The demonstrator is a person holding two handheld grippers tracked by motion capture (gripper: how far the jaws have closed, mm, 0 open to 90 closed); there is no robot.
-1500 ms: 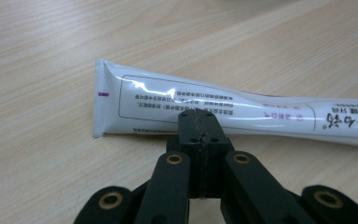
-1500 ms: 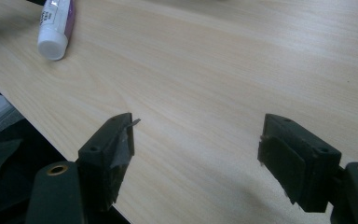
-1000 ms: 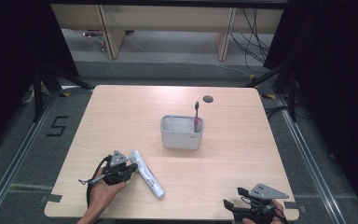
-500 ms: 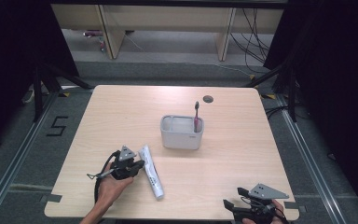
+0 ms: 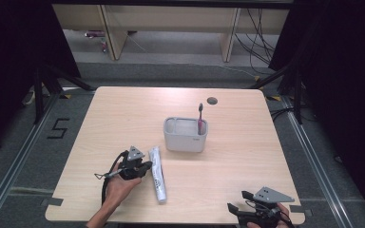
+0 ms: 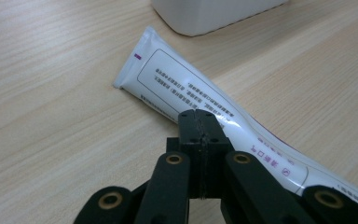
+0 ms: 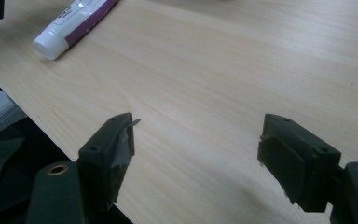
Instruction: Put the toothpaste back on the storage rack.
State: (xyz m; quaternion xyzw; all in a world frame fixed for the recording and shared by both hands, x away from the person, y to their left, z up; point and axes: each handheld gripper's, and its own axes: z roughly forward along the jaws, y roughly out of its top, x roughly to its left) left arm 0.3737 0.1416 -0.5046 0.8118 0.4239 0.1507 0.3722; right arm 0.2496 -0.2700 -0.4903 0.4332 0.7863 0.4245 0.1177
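Observation:
A white toothpaste tube (image 5: 158, 175) lies flat on the wooden table (image 5: 123, 114), cap toward the near edge. My left gripper (image 5: 147, 166) is shut with nothing between its jaws, its tips up against the tube's left side. The left gripper view has the closed jaws (image 6: 199, 122) over the tube's printed back (image 6: 182, 84). A grey tub (image 5: 186, 135) stands behind the tube with a pink toothbrush (image 5: 200, 118) upright in it. My right gripper (image 5: 237, 201) rests open at the near right edge; in its own view the jaws (image 7: 196, 135) stand wide over bare wood.
The tub's rounded corner (image 6: 214, 14) shows just past the tube's crimped end. The tube's white cap (image 7: 46, 45) lies near the table's front edge in the right gripper view. A round cable hole (image 5: 212, 100) sits near the table's far edge. Dark floor surrounds the table.
My left gripper has slid right against the tube, and the tube's far end has swung right so it lies straighter. The right gripper has stayed still.

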